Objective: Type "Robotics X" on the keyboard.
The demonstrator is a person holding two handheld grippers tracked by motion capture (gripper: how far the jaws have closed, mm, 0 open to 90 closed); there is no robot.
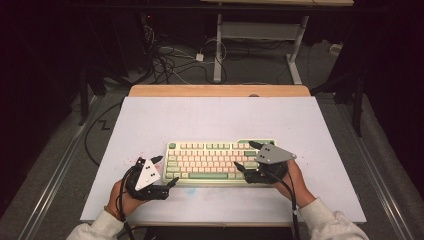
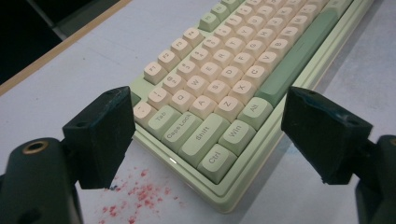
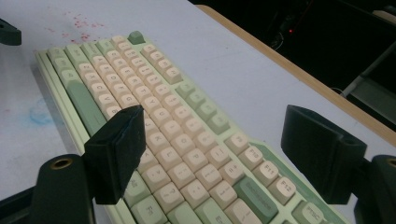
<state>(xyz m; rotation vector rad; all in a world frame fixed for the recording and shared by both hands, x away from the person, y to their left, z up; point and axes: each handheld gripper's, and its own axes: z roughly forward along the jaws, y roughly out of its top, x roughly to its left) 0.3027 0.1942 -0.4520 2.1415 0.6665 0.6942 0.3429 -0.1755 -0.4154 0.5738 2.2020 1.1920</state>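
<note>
Left tool (image 1: 167,171) with jaws apart at the keyboard's (image 1: 210,161) left end, right tool (image 1: 246,156) with jaws wide apart over its right end, nothing between them, keyboard flat on the white worktop (image 1: 215,117), red specks (image 2: 135,196) beside its left corner

A fixed high view looks forward and down over the white rectangular tabletop (image 1: 220,115) from the person's side, far enough back to take in the floor beyond. At its centre lies the pale green keyboard with cream keycaps (image 1: 210,161). The left gripper view sits low and close, facing along its two black jaws at the keyboard's (image 2: 224,88) Ctrl corner, with red specks on the table (image 2: 135,196) just beneath. The right gripper view hovers close above the keyboard's (image 3: 154,126) opposite end, looking along its length toward the far corner. All three views share the keyboard; the two gripper views overlap on its letter rows and green space bar.
</note>
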